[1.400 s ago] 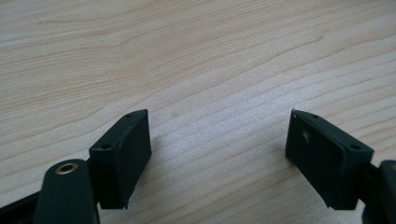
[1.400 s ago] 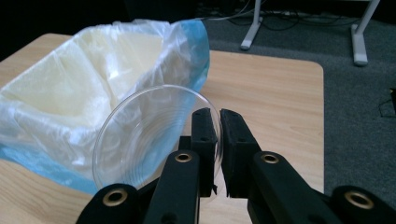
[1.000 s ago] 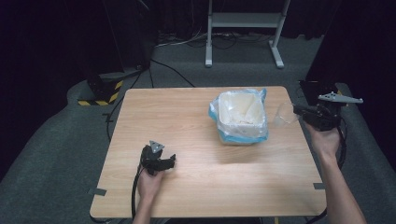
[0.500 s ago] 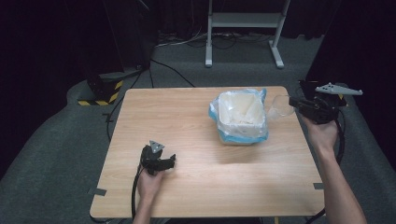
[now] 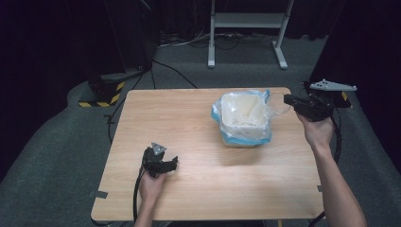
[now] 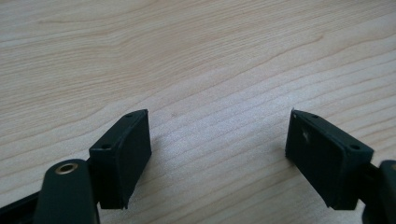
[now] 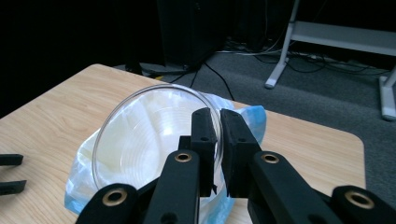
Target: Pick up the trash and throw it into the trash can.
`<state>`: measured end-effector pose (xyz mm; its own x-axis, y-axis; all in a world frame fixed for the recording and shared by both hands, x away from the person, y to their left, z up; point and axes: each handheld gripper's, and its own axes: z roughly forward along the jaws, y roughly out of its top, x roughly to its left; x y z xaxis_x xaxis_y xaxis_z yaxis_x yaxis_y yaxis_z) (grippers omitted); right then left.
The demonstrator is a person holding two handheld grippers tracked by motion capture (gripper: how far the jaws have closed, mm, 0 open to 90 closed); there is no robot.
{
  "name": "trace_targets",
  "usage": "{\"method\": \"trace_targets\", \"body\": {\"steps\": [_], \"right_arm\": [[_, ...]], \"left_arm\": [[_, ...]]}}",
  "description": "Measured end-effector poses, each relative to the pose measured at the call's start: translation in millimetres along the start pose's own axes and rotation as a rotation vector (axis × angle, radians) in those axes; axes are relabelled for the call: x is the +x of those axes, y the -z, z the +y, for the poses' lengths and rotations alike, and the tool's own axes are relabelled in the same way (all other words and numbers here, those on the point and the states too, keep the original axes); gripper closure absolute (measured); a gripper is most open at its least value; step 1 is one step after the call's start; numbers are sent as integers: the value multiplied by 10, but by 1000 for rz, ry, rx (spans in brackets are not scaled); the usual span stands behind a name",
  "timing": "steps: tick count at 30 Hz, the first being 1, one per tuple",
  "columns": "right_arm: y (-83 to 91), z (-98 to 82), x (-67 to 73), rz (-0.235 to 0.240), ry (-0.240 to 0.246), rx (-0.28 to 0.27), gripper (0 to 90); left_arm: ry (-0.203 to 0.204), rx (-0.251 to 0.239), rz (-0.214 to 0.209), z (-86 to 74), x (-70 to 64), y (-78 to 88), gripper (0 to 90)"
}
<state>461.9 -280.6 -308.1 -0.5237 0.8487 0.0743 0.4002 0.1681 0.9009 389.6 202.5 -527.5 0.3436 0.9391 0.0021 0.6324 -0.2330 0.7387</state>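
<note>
The right gripper (image 5: pixel 289 100) pinches the rim of a clear cup (image 7: pixel 154 135) and holds it tilted above the bag-lined bin (image 5: pixel 243 118) on the far right part of the table (image 5: pixel 189 118). The left gripper (image 5: pixel 171 163) rests on the near left of the wood, jaws spread wide with nothing between them

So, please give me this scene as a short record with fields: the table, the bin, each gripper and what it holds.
table: wooden table, seen from the high view
bin: small white bin lined with a blue-edged plastic bag, standing on the right half of the table
left gripper: left gripper near the front left of the table, jaws wide apart over bare wood, holding nothing
right gripper: right gripper raised at the table's right edge, jaws closed on the rim of a clear plastic cup
cup: tilted, its mouth facing the gripper, beside and above the bin
</note>
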Motion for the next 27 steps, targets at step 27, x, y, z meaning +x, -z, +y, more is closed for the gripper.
{"method": "trace_targets", "body": {"steps": [27], "right_arm": [[-425, -36, 189, 62, -6, 25, 842]], "left_arm": [[0, 0, 0, 0, 0, 0, 220]]}}
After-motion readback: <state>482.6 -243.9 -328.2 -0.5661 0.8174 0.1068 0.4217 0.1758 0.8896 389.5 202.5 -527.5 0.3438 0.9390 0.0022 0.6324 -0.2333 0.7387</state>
